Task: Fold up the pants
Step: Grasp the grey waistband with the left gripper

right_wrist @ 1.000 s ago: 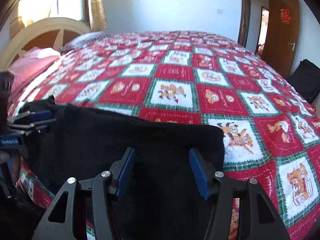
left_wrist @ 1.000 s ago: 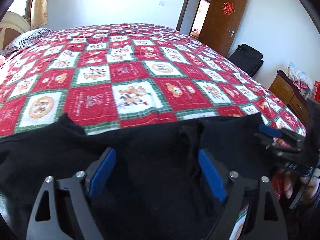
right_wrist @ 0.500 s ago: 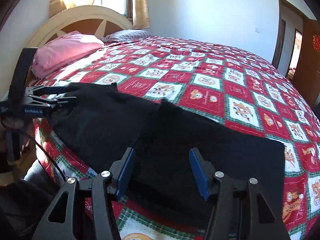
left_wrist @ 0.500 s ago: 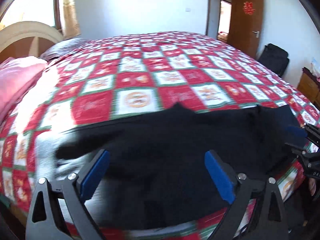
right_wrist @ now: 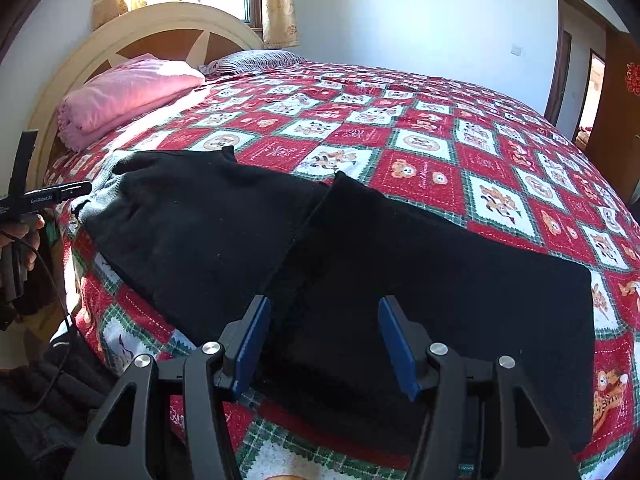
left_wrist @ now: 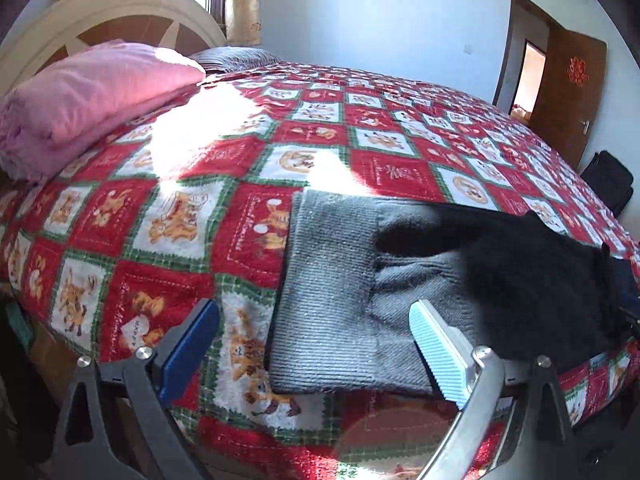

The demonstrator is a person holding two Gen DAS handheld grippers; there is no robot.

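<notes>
The left gripper (left_wrist: 314, 350) stands wide open with nothing between its blue pads; just ahead of it, toward its right finger, lies the grey ribbed waistband (left_wrist: 332, 300) of the black pants (right_wrist: 360, 248), which stretch away to its right across the red patchwork quilt (left_wrist: 200, 200); a pink pillow (left_wrist: 88, 100) sits far ahead to its left. The right gripper (right_wrist: 320, 338) is also spread and empty — it hovers over the trouser legs, one folded edge running forward between its fingers; the left gripper (right_wrist: 60, 192) shows at the far left of its view, beside the waistband.
</notes>
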